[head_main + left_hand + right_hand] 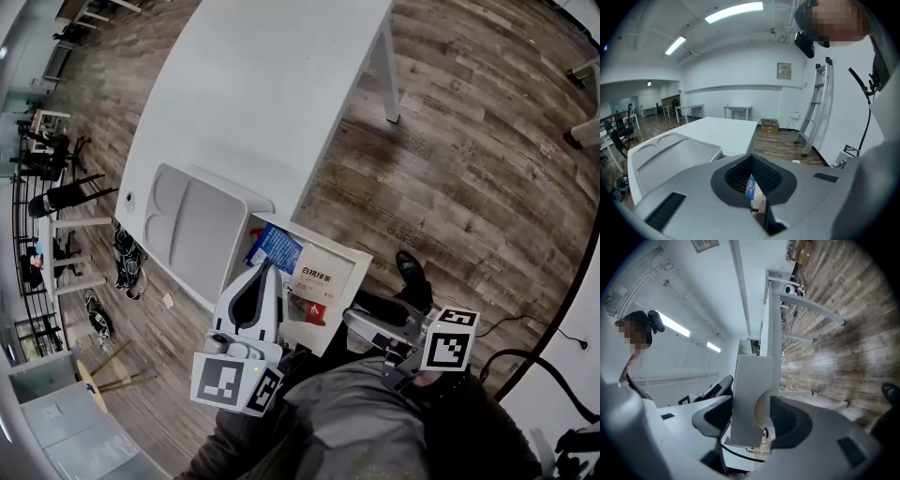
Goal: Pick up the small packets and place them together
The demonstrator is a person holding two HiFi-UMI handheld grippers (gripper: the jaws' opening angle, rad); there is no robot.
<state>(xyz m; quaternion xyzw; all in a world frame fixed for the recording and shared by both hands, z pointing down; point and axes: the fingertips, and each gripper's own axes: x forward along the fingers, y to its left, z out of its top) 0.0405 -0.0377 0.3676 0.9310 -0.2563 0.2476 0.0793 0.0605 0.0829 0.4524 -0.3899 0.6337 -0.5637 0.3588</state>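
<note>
The left gripper [268, 270] pinches a blue-and-white packet [751, 187] (only its own view shows this). The right gripper [752, 420] gapes, 2 jaws astride a white cardboard box wall [751, 380].

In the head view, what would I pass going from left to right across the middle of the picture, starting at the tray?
tray → blue packet → white packet → shoe
</note>
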